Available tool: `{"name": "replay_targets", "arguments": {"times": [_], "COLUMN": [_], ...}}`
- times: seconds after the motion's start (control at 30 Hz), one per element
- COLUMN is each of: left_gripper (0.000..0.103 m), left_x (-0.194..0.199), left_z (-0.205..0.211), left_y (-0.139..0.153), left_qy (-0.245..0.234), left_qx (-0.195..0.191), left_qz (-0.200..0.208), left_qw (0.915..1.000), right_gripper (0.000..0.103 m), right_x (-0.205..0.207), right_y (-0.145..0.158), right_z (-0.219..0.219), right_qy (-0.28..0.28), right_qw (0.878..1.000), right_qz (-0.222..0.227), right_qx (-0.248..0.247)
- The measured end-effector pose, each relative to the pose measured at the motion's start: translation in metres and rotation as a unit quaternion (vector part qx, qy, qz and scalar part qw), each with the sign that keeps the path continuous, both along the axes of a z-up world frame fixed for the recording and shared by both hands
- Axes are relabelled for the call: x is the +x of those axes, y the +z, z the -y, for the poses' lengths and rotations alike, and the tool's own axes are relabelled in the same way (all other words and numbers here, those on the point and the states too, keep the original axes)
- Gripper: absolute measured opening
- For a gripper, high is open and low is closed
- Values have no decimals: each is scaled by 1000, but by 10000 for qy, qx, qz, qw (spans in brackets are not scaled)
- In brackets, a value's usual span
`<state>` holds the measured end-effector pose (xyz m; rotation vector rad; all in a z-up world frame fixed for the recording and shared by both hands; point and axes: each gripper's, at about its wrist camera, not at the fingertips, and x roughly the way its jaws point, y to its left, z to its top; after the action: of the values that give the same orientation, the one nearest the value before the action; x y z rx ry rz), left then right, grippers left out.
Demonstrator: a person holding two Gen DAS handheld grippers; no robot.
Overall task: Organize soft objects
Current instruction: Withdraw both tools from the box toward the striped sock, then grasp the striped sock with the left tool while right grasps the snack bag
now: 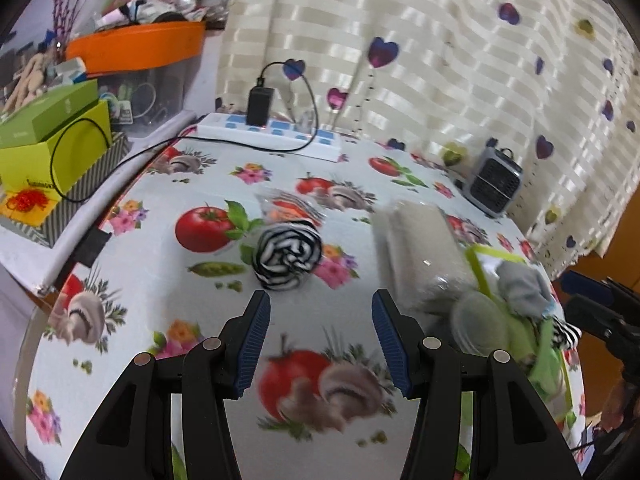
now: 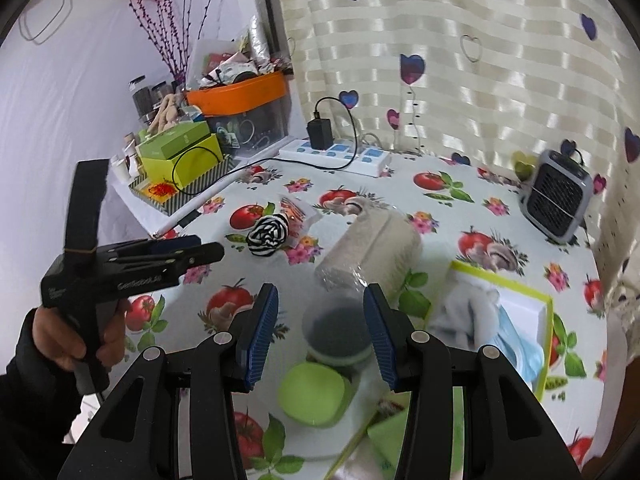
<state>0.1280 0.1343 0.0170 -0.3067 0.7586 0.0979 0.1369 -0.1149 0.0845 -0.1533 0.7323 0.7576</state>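
rolled black-and-white striped cloth (image 1: pixel 289 256) lying on tablecloth (image 1: pixel 160 320), coiled end facing left gripper (image 1: pixel 320 336), spread and empty. right gripper (image 2: pixel 320 334) likewise spread, over clear cup (image 2: pixel 338 334).

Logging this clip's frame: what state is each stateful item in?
left tool: open, empty
right tool: open, empty
striped sock roll: rolled, on table
beige towel roll: wrapped, lying on its side
green-rimmed box: open, holds cloths
charger: plugged into power strip

Lime box (image 1: pixel 486 254) contents blurred; right gripper (image 1: pixel 596 304) cut off.
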Motion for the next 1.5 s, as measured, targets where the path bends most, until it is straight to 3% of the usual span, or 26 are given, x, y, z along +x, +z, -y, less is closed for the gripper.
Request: {"name": "replay_targets", "arguments": {"times": [0.4,0.6,0.67,0.73,0.8,1.3,1.5], "left_gripper": [52,52,47,27,17,13,13], "left_x": [61,83,88,87,87,58,42], "left_z": [-31,-35,-37,-37,-38,-49,-48], "left_y": [-33,-57,-66,-67,-68,-54,-55], "left_qy": [83,53,32,54,57,246,191], "left_qx": [-68,-223,-322,-241,-278,-488,-620], "left_qz": [-208,-516,-630,-592,-600,-459,-447], "left_qw": [9997,9984,9975,9979,9978,9974,9969], "right_gripper": [46,46,46,46,46,46,46], "right_x": [38,59,67,75,79,130,143], "right_y": [-4,-6,-6,-7,-8,-32,-52], "right_z": [-43,-67,-77,-86,-93,-144,-180], "right_qy": [353,498,543,595,648,888,1184], "right_qw": [9986,9974,9969,9963,9957,9901,9806], "right_qz": [-61,-70,-73,-111,-114,-737,-1108], "right_qx": [-397,-525,-562,-604,-648,-794,-1099]}}
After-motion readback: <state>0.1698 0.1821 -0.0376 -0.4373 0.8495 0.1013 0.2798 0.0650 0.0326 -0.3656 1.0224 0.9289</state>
